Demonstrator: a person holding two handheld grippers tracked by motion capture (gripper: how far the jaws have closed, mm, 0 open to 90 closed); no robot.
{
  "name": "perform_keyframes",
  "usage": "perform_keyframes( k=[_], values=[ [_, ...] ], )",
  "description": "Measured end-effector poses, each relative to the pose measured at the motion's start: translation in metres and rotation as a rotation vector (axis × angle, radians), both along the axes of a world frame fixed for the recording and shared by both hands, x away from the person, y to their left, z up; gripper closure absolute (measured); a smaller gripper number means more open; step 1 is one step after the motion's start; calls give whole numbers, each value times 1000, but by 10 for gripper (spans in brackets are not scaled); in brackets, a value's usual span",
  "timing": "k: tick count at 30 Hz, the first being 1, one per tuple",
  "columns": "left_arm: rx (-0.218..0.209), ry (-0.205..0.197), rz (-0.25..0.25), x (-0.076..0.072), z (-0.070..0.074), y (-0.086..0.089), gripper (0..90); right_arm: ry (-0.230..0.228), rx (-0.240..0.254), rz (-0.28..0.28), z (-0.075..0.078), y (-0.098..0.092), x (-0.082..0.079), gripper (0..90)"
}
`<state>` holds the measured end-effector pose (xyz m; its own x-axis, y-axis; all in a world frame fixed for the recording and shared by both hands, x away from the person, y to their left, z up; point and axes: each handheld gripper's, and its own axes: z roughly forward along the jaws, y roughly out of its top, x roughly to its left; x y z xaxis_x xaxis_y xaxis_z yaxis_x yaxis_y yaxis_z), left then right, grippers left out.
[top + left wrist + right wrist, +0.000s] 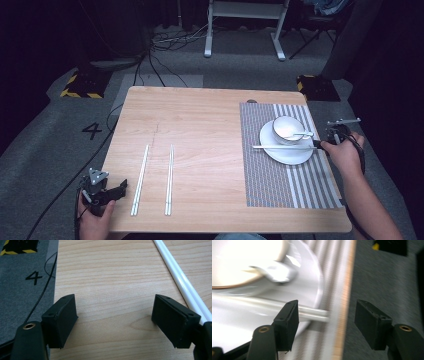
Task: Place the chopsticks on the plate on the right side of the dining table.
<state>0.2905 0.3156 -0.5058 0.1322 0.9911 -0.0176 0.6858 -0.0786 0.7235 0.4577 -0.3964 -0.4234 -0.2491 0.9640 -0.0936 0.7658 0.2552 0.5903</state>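
A white plate (295, 156) sits on a striped placemat (280, 185) at the table's right, carrying a white bowl (286, 127) with a spoon (301, 134) in it. A pair of white chopsticks (282, 147) lies across the plate, ends pointing right. My right gripper (322, 144) is at those ends by the table's right edge. In the right gripper view it (327, 306) stands open, and the chopstick ends (312, 312) poke just past one jaw, unpressed. Two more chopstick pairs (140, 179) (169, 179) lie on the bare wood at left. My left gripper (121, 186) (115, 300) rests open near the front left corner, beside the nearer pair (180, 277).
The wooden table (200, 120) has a wide bare middle. On the grey floor around it are black cables (150, 55), a white desk frame (245, 25), yellow-black blocks (80, 85) and a painted number 4 (92, 131).
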Motion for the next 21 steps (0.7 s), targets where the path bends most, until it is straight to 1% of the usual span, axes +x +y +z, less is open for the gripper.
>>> perform_keyframes(
  k=[2, 4, 8, 14, 21],
  values=[
    [0, 0, 0, 0, 0, 0, 200, -13, 15, 40, 5, 9, -7, 364],
    [0, 0, 0, 0, 0, 0, 200, -39, 15, 87, 13, 21, -15, 361],
    [0, 0, 0, 0, 0, 0, 200, -78, 29, 156, 28, 42, -28, 358],
    [0, 0, 0, 0, 0, 0, 200, -110, 47, 243, 45, 70, -46, 353],
    [-1, 0, 0, 0, 0, 0, 199, -126, 54, 334, 57, 95, -66, 344]
  ],
)
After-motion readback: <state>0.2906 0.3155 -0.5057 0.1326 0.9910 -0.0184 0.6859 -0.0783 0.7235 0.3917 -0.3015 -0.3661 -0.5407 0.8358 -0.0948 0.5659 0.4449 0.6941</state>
